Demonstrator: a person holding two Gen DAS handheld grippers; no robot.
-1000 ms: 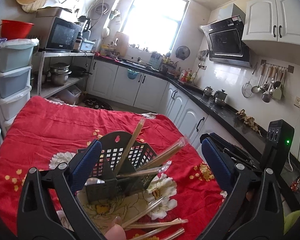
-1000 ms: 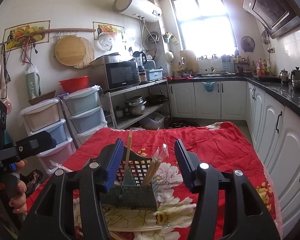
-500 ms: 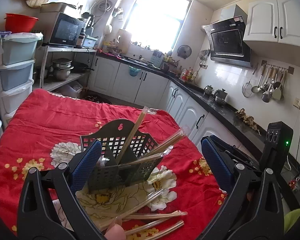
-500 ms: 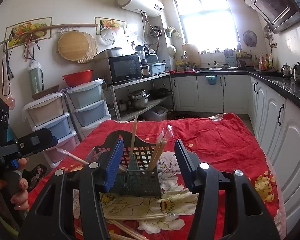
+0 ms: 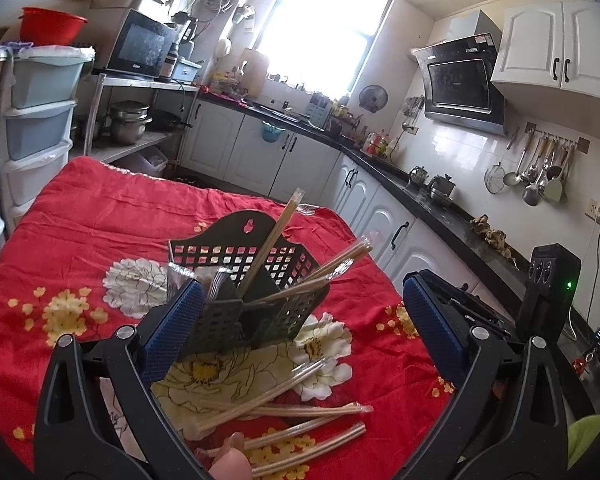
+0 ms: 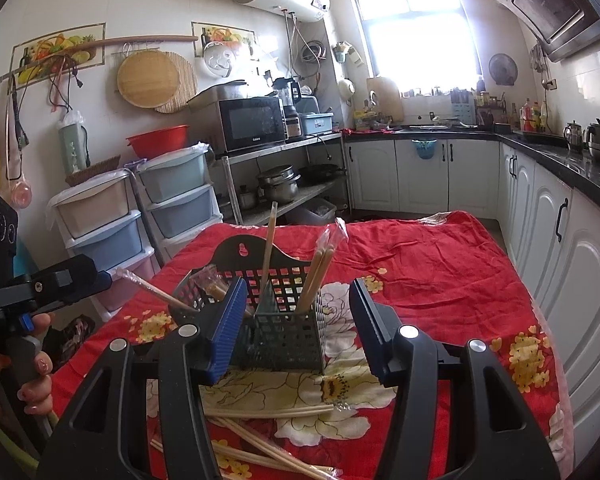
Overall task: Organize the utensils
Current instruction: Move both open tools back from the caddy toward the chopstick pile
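A dark mesh utensil caddy stands on the red flowered cloth. Several plastic-wrapped chopstick pairs stick up out of it. More wrapped pairs lie loose on the cloth in front of it. My left gripper is open and empty, its jaws either side of the caddy's near side. My right gripper is open and empty, just in front of the caddy. The left gripper also shows at the left of the right wrist view, with one wrapped pair slanting from beside its tip into the caddy.
The red cloth covers the table. Plastic drawer units stand at the table's left. White cabinets and a black counter run along the right. A metal shelf with pots and a microwave is behind.
Both grippers have risen and drawn back a little, so more loose chopsticks show on the cloth. A wrapped pair now slants into the caddy's left side.
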